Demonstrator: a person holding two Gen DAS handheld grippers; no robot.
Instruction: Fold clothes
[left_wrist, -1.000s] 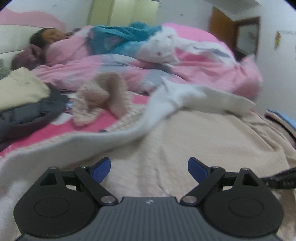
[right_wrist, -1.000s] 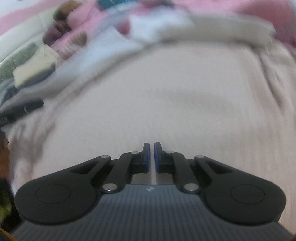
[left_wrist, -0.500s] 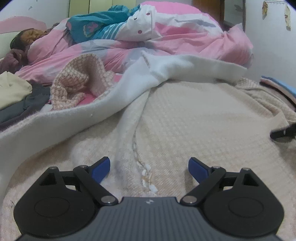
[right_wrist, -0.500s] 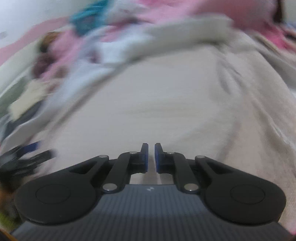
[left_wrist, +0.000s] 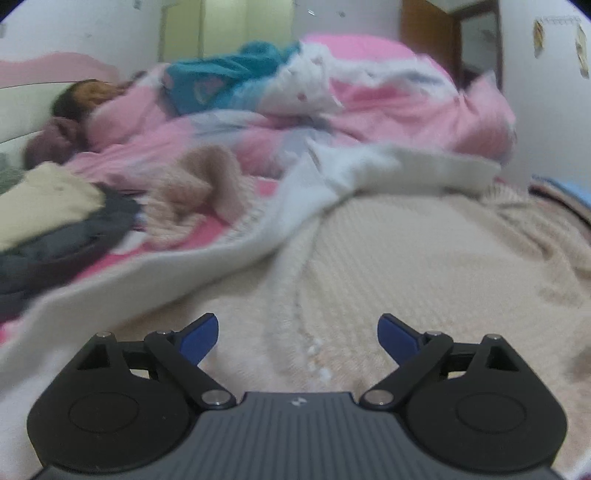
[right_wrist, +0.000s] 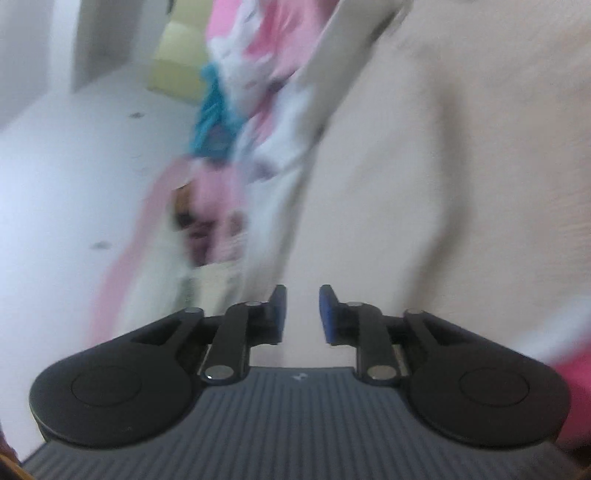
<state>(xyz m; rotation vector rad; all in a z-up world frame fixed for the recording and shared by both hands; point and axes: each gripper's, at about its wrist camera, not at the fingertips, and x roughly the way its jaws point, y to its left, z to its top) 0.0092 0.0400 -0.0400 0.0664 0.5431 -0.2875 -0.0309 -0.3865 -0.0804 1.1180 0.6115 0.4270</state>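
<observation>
left gripper (left_wrist: 298, 332) spread wide, nothing held | right gripper (right_wrist: 303, 314) just been parting, nothing between | cream garment (left_wrist: 424, 258) cut off near | right view smeared by blur

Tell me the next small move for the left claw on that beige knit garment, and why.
Probably lower the left claw onto the beige knit garment and pinch its white-lined edge: its jaws stand wide open and empty above the fabric, which lies spread and unfolded.
</observation>
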